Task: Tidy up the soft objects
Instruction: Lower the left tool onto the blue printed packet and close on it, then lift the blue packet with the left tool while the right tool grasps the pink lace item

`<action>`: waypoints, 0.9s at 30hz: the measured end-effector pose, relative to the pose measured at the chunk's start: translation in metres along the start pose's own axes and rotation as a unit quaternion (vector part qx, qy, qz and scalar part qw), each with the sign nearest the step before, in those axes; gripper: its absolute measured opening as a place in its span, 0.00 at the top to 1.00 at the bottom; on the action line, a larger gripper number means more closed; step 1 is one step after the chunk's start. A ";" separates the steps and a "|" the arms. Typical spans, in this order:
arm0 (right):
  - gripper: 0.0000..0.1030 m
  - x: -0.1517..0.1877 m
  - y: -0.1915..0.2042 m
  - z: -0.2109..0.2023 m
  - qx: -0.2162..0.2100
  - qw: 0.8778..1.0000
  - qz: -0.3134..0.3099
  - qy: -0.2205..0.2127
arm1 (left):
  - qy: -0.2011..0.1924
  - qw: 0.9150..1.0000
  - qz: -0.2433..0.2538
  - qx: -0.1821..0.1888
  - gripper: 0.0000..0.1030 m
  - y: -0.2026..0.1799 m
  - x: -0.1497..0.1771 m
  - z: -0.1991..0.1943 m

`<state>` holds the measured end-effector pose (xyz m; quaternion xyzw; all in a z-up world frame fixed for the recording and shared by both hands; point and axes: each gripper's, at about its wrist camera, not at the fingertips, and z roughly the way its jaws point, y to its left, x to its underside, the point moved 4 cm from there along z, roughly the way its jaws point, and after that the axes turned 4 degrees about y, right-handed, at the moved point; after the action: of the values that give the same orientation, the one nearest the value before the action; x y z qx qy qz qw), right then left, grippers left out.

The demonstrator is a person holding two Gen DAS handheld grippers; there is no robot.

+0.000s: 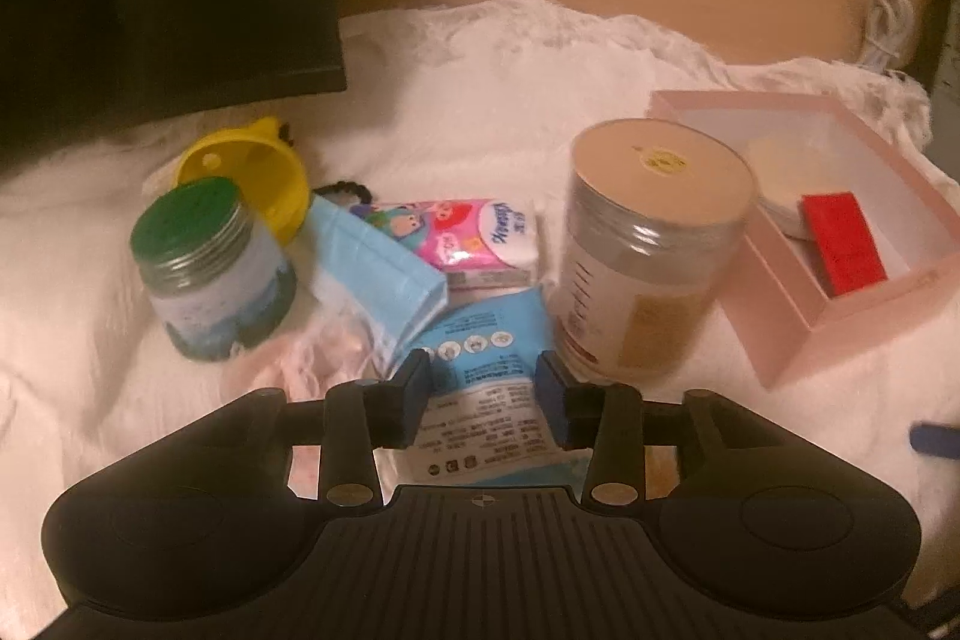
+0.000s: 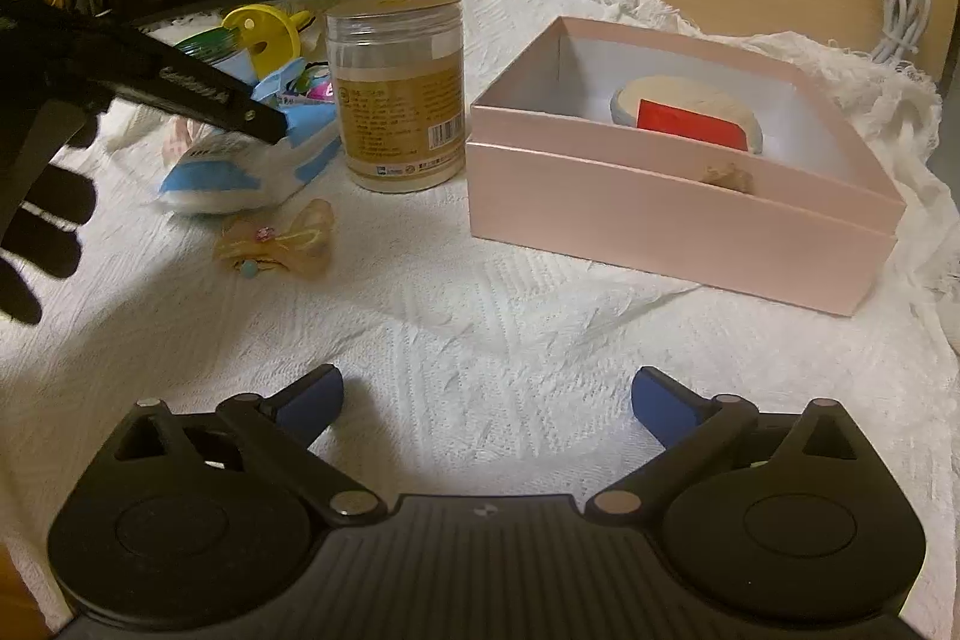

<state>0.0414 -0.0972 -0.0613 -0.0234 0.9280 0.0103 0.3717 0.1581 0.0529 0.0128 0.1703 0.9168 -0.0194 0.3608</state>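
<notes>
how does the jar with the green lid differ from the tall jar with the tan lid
The green-lidded jar is short and squat, with bluish contents; the tan-lidded jar is much taller and holds something pale. The tan-lidded jar carries a printed label with a barcode; the other jar's markings are too blurred to read. The green-lidded jar sits among the clutter by the yellow funnel, while the tan-lidded one stands beside the pink box. Both are clear, round, closed and upright.

A box [image 2: 678, 196] sat right of a tall jar [image 2: 396, 94] on the cloth [image 2: 480, 316]. A wipes packet [image 1: 480, 346] lay left of the jar, a short jar [image 1: 204, 268] farther left, a funnel [image 1: 252, 172] behind it.
</notes>
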 end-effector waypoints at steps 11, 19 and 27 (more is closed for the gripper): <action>0.00 0.001 -0.001 0.001 -0.003 1.000 -0.003 0.000 | 0.057 0.998 -0.020 0.005 0.44 0.005 -0.013 0.015; 0.00 0.001 -0.002 0.002 -0.007 1.000 -0.009 0.002 | 0.105 0.993 -0.041 0.033 0.42 0.012 -0.002 0.026; 0.00 0.000 -0.003 0.004 -0.012 1.000 -0.017 0.007 | 0.058 0.992 -0.066 0.087 0.45 0.015 0.022 0.000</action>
<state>0.0444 -0.0997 -0.0644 -0.0440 0.9297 0.0145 0.3653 0.1481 0.0731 -0.0009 0.1407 0.9403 -0.1129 0.2887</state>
